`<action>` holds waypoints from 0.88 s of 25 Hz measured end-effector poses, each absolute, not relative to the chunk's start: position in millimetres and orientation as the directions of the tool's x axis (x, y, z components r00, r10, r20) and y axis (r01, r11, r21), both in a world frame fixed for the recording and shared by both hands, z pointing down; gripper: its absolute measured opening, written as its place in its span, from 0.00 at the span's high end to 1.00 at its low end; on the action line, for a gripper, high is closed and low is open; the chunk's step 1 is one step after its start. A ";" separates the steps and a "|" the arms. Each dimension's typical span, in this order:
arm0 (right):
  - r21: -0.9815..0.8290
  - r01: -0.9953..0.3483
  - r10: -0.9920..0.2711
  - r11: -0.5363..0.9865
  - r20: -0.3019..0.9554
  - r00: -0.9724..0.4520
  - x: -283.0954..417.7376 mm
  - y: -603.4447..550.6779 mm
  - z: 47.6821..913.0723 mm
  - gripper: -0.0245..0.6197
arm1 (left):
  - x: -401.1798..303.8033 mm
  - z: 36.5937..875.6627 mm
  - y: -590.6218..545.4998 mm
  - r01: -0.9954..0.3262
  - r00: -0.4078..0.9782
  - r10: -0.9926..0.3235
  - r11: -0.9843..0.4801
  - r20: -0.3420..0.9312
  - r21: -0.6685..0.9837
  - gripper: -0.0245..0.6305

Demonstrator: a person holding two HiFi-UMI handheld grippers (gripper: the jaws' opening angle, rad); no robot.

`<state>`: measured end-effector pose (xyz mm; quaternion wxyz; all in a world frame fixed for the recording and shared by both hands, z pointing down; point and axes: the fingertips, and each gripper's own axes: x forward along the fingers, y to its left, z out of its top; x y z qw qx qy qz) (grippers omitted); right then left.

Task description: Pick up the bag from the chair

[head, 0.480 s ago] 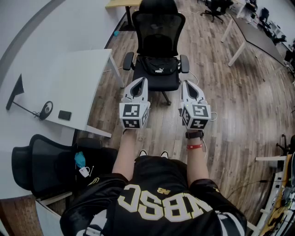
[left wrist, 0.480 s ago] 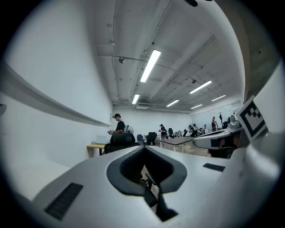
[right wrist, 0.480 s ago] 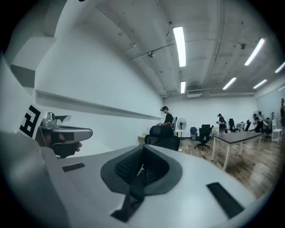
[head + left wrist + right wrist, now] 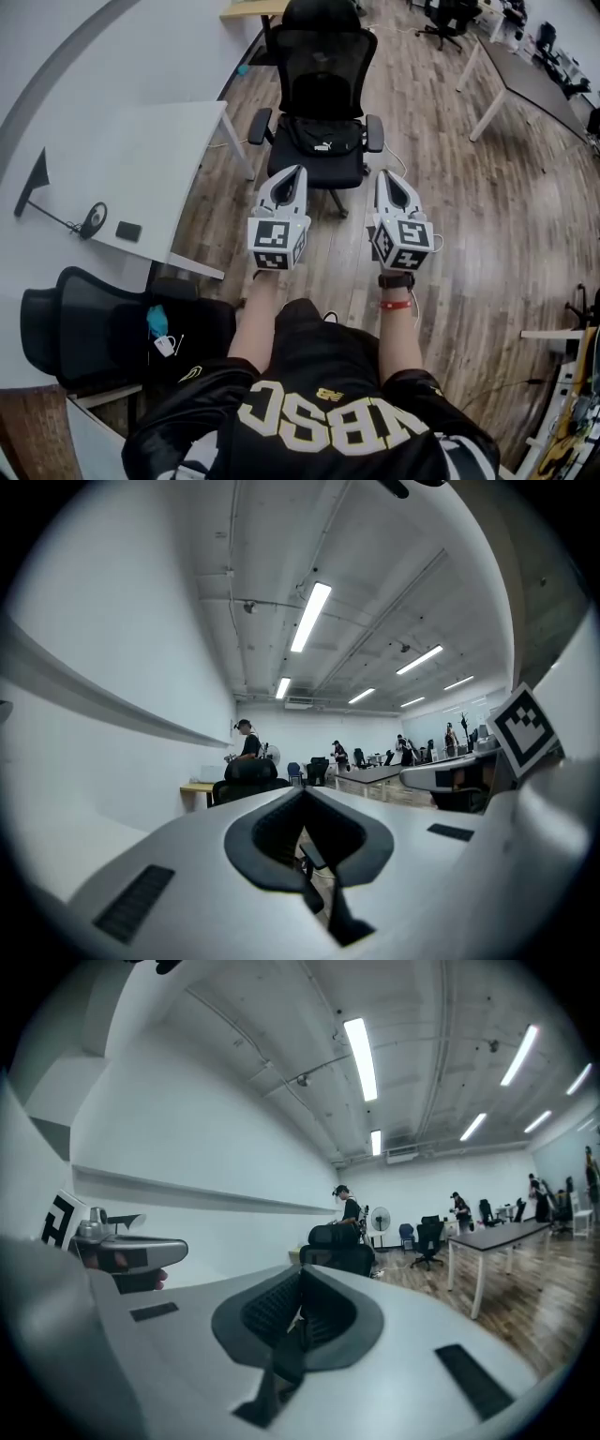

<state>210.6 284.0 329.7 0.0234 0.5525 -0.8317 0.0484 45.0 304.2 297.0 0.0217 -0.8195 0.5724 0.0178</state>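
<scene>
Pick-up not yet begun: the black bag lies on the chair seat, upper centre, apart from the left hand-held gripper and right hand-held gripper, both closed and empty.

support: black mesh office chair, upper centre | on seat: black soft bag with white logo | support: white rectangular table, left | on table: flat black phone, round black disc | floor: brown wood-plank floor, chair stands on it
</scene>
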 end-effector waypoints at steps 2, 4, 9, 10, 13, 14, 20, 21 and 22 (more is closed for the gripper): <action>-0.068 -0.913 -0.906 0.403 0.108 -0.409 204.6 276.9 338.4 0.95 | 43.0 307.1 299.0 -0.942 0.337 -0.941 -0.337 -0.032 -0.004 0.94; -0.076 -0.904 -0.895 0.421 0.126 -0.428 197.5 271.7 346.8 0.95 | 40.7 315.6 293.3 -0.945 0.328 -0.945 -0.328 -0.013 0.011 0.94; -0.092 -0.890 -0.877 0.447 0.153 -0.456 179.1 239.5 364.3 0.95 | 36.7 325.5 260.8 -0.943 0.332 -0.943 -0.332 -0.007 0.023 0.94; -0.093 -0.889 -0.874 0.449 0.160 -0.459 173.7 228.7 369.7 0.95 | 33.8 329.5 248.8 -0.942 0.335 -0.942 -0.335 -0.005 0.025 0.94; -0.090 -0.883 -0.863 0.460 0.186 -0.469 153.8 188.5 385.1 0.95 | 20.5 342.5 204.8 -0.940 0.337 -0.942 -0.337 -0.002 0.047 0.94; -0.086 -0.881 -0.860 0.466 0.192 -0.474 145.6 171.8 388.0 0.95 | 14.3 345.6 188.3 -0.941 0.336 -0.942 -0.335 -0.002 0.054 0.94; -0.073 -0.875 -0.853 0.478 0.201 -0.482 96.0 63.2 381.7 0.95 | -26.9 342.3 75.2 -0.933 0.356 -0.934 -0.356 0.003 0.053 0.94; -0.076 -0.879 -0.856 0.471 0.204 -0.476 89.6 45.6 381.4 0.95 | -32.7 339.4 55.5 -0.930 0.365 -0.931 -0.365 0.006 0.045 0.94; -0.081 -0.883 -0.859 0.463 0.207 -0.469 83.4 28.2 381.4 0.95 | -38.8 336.6 36.5 -0.927 0.373 -0.928 -0.372 0.008 0.038 0.94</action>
